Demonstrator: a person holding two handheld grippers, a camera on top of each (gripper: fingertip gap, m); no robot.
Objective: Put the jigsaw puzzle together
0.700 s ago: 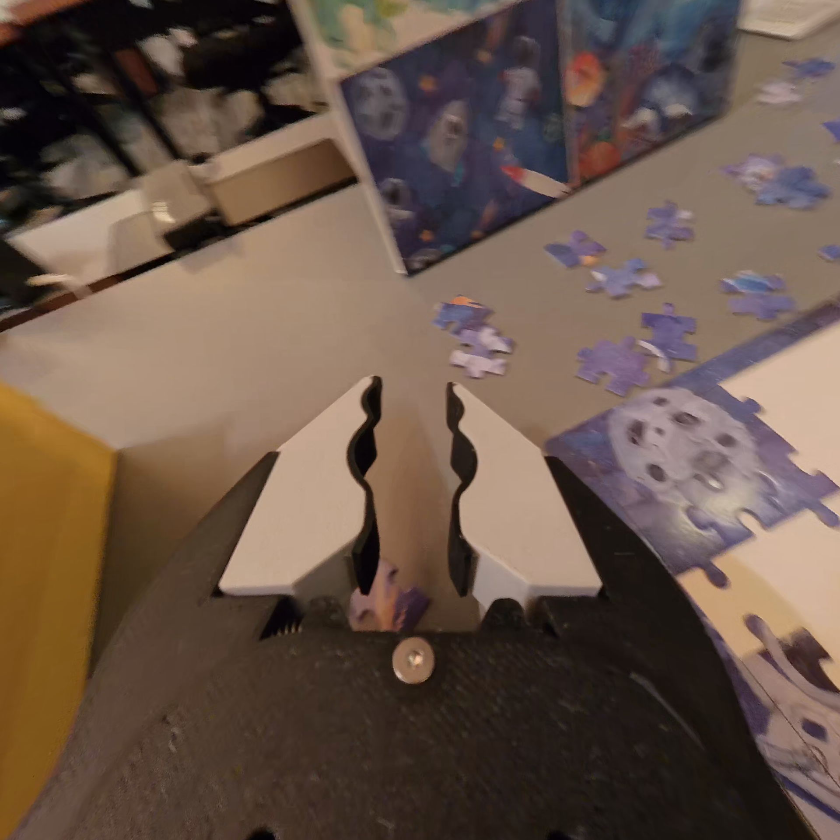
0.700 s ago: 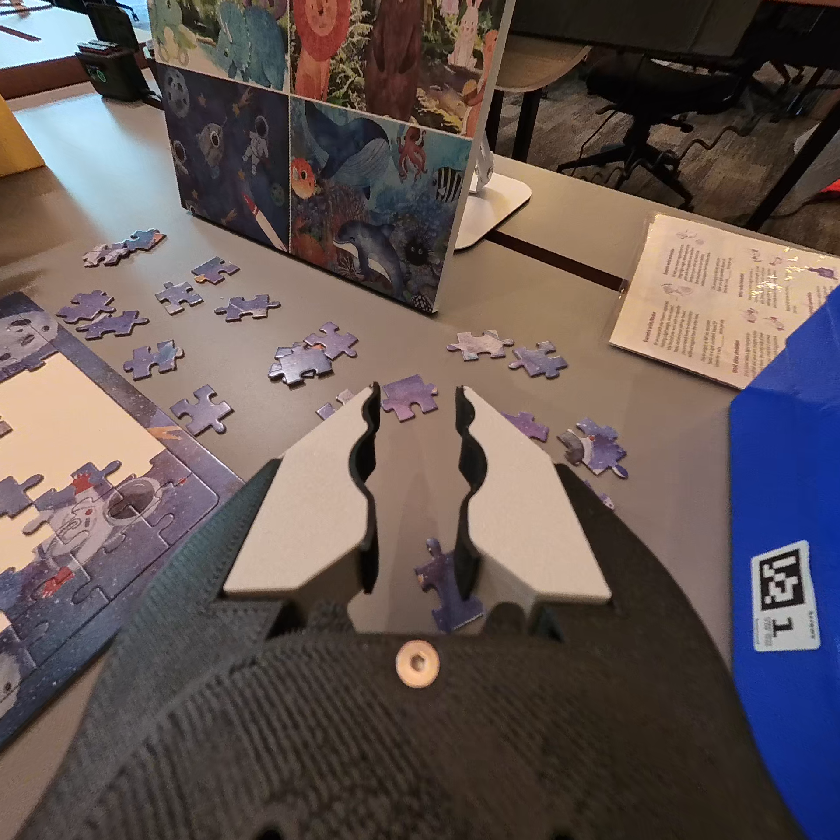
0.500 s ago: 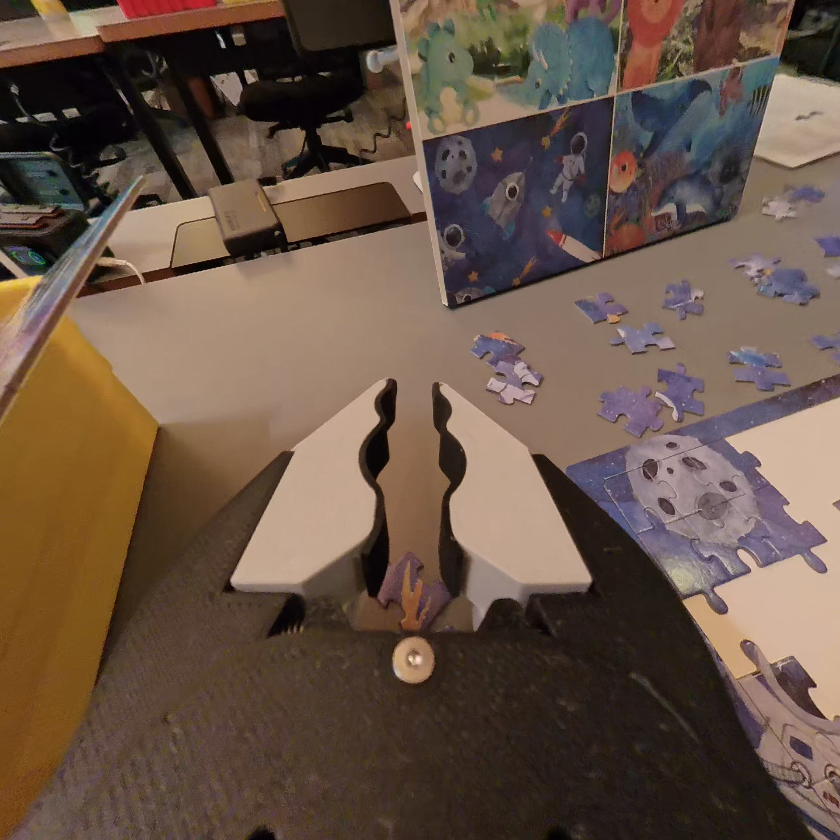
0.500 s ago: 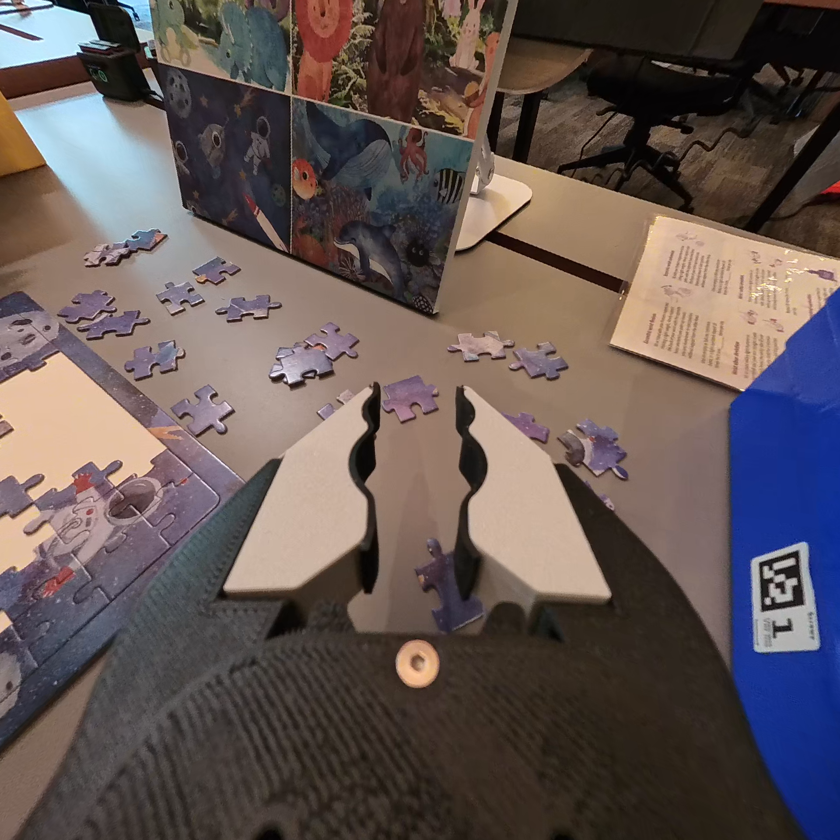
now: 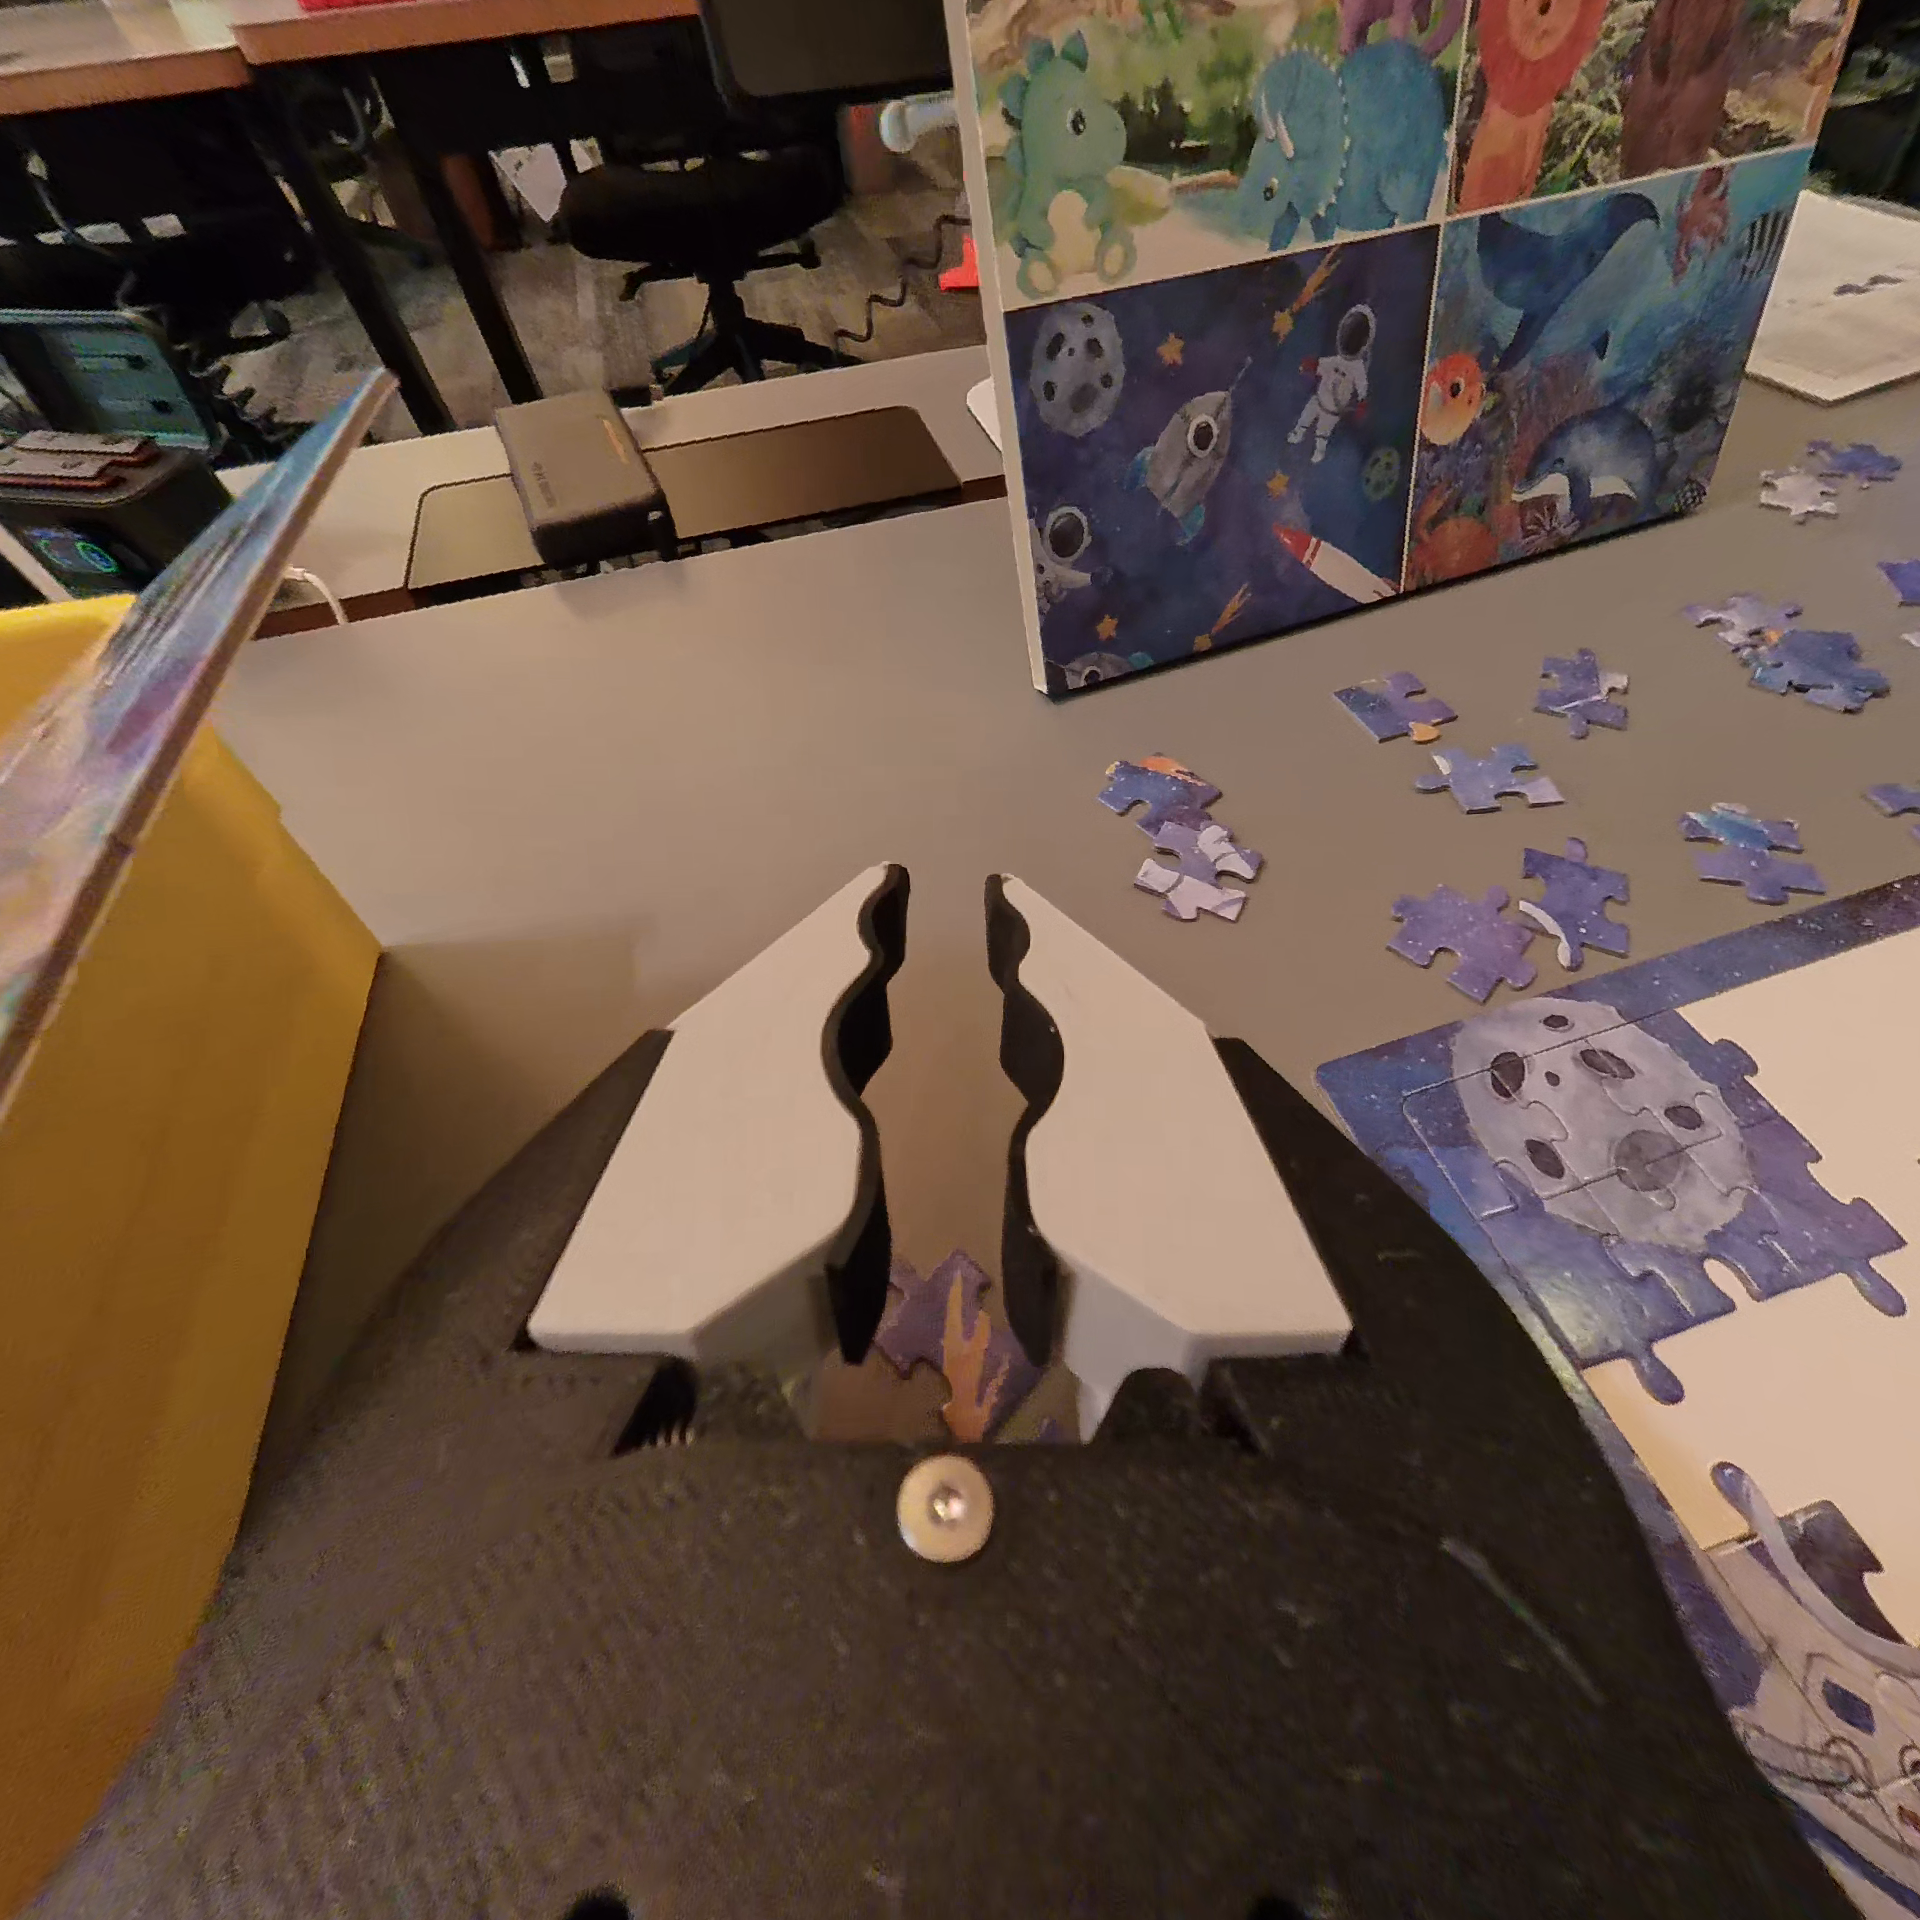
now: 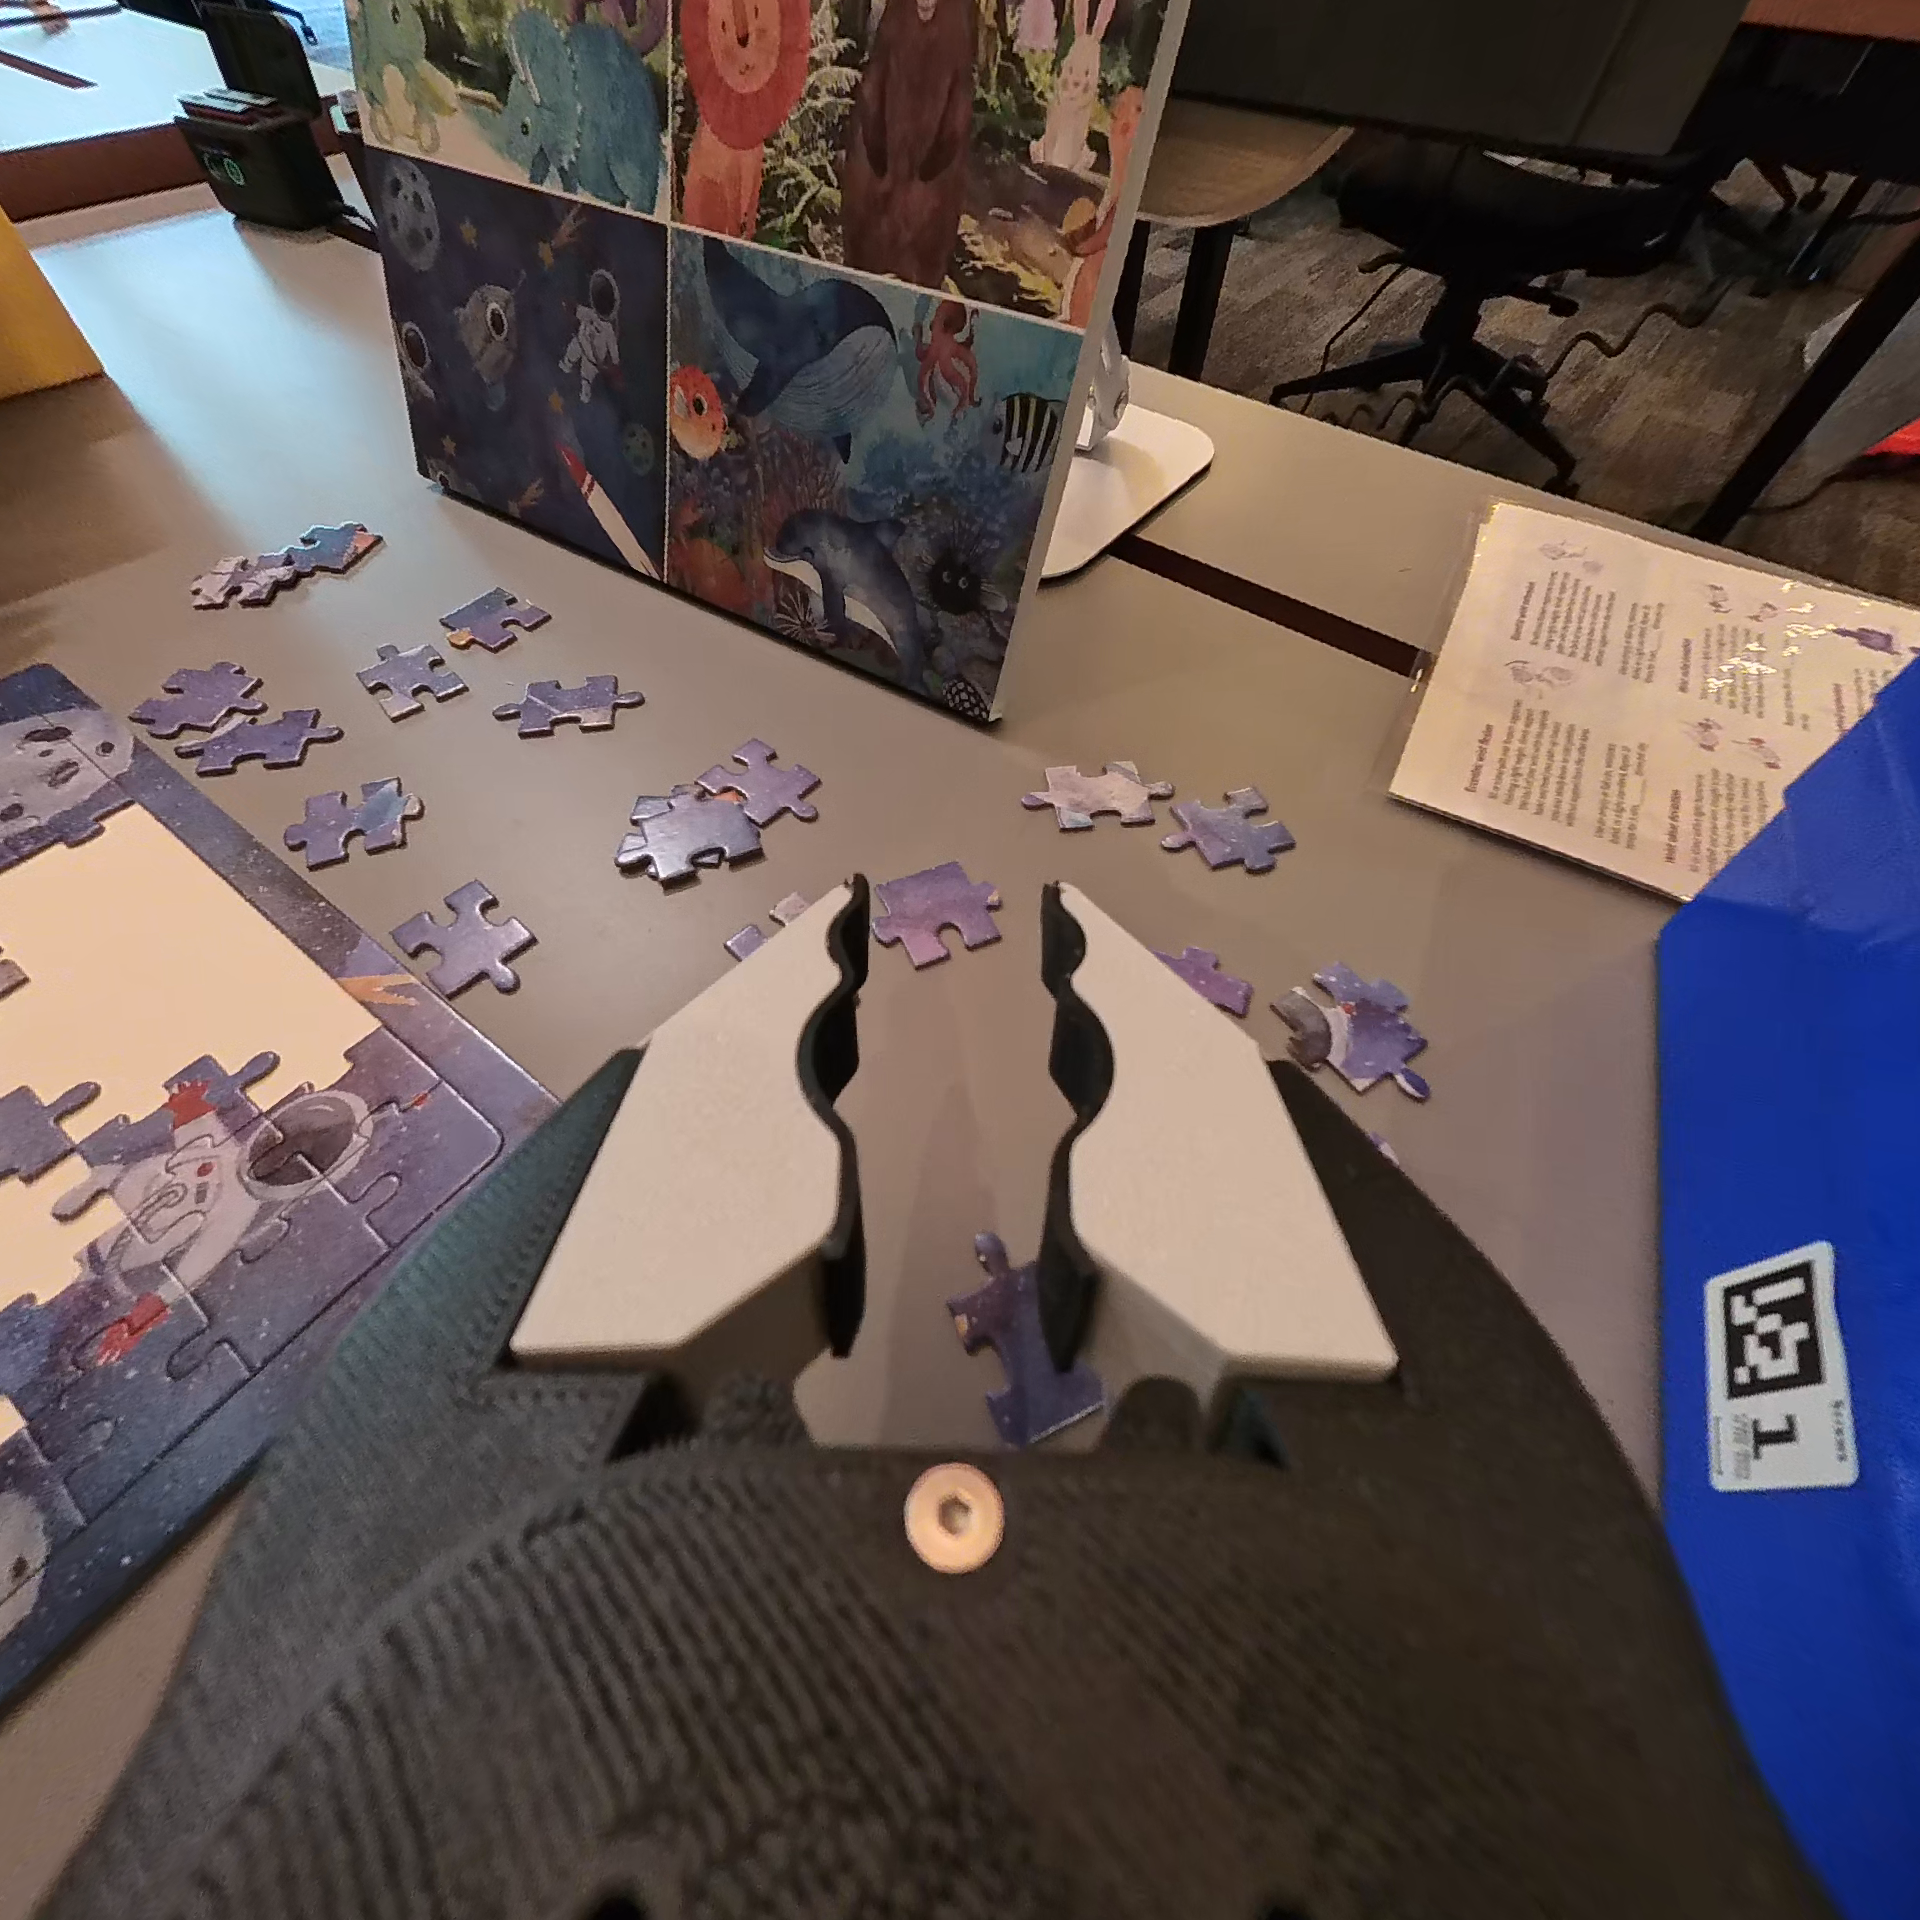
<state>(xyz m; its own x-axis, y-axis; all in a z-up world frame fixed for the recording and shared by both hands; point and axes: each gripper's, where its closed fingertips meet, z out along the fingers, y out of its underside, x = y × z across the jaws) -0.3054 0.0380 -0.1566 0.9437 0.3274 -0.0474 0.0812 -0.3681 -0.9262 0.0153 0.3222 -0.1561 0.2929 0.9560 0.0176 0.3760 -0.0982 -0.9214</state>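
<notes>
**Left tongs pinch one puzzle piece; right tongs stand parted over another**

Hovering above the grey table (image 5: pixel 675 748), the left gripper (image 5: pixel 945 883) has its fingers drawn close. A purple puzzle piece with an orange streak (image 5: pixel 951 1335) is wedged deep between the black pads, near the base, and both pads bear on its edges. At the tips themselves a narrow slit shows only table.

From the left wrist view, a yellow box (image 5: pixel 156 1143) stands at 9 o'clock, with a glossy sheet (image 5: pixel 187 665) slanting over its top. An upright picture board (image 5: pixel 1299 416) stands at 1 o'clock. A small cluster of loose pieces (image 5: pixel 1195 842) lies at 2 o'clock, just beside the tips. The partly assembled puzzle (image 5: pixel 1621 1174) lies at 3 o'clock.

The right gripper (image 6: pixel 954 894) is released, its fingers standing well apart. A dark blue piece (image 6: pixel 1023 1340) lies against the inner face of the right-hand pad, near the base, and the left-hand pad stands clear of it. I cannot tell whether that piece rests on the table.

At 12 o'clock, just past the tips, lies a pale purple piece (image 6: pixel 935 914). More pieces are scattered from 10 to 2 o'clock. A printed sheet in a clear sleeve (image 6: pixel 1662 707) lies at 2 o'clock, and a blue object with a square marker (image 6: pixel 1787 1143) is at 3 o'clock.
</notes>
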